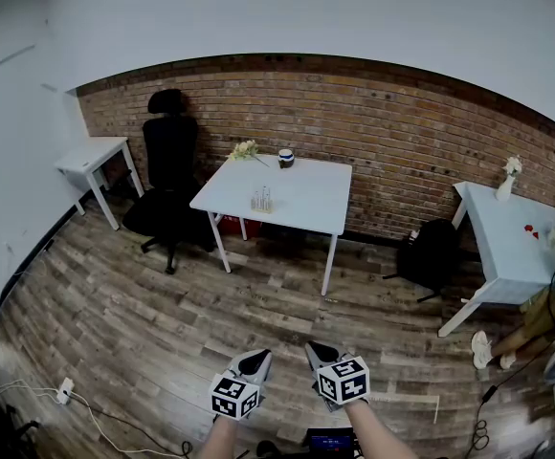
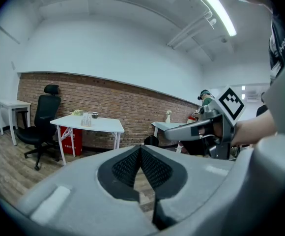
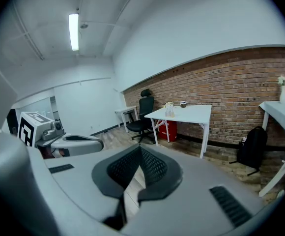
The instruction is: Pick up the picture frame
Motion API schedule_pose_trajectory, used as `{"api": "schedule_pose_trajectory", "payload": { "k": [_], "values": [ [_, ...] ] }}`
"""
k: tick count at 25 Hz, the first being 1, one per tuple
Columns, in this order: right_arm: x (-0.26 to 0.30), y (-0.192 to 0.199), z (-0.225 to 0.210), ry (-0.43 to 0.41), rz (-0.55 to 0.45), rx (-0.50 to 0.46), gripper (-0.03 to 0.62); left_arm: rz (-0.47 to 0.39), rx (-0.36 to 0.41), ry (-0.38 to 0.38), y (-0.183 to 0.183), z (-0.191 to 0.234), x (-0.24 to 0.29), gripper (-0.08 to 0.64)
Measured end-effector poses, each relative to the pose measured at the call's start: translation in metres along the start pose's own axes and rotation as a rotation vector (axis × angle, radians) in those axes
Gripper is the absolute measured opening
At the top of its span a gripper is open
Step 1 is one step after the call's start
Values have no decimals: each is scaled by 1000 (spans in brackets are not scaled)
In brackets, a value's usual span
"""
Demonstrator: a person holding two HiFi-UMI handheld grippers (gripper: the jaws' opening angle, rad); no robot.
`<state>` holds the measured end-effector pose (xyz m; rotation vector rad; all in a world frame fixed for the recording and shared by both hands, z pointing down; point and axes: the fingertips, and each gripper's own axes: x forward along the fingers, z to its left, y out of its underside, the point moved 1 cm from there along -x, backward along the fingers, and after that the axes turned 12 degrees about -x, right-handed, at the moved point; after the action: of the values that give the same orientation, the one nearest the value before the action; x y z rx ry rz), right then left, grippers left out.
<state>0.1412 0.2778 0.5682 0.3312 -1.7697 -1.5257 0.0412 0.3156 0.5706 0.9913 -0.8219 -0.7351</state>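
What seems to be the picture frame [image 1: 261, 199] is one small, clear, upright piece, too small to make out further. It stands near the front left edge of the middle table [image 1: 301, 199], far across the room from both grippers. On the same white table, at its far edge by the brick wall [image 1: 392, 132], lie one bunch of pale flowers [image 1: 245, 149] and one dark cup [image 1: 286, 158] with a light band. A red box [image 1: 232, 224] sits on the floor under the table.

There are three white tables in all. The small one [image 1: 91, 156] is at the far left and the third [image 1: 502, 247] is at the right. The right one carries one white vase [image 1: 505, 187] with a flower and some small red bits [image 1: 529, 229]. One black office chair [image 1: 167, 185] stands left of the middle table. One black backpack [image 1: 431, 251] rests on the floor between the middle and right tables. At the right edge, a person's light shoes [image 1: 488, 350] show on the wooden floor [image 1: 163, 323], and one power strip [image 1: 64, 390] with a cable lies near left.

Near the bottom, the left gripper [image 1: 255, 361] and the right gripper [image 1: 313, 357] are side by side. Each has its jaws closed together, with nothing between them.
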Motion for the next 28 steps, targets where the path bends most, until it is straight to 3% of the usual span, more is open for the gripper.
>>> {"api": "schedule_pose_trajectory", "payload": {
  "k": [28],
  "values": [
    [-12,25,-36,-101,-2,28,8,4,-47,-88,12,-29,28,11]
  ]
}}
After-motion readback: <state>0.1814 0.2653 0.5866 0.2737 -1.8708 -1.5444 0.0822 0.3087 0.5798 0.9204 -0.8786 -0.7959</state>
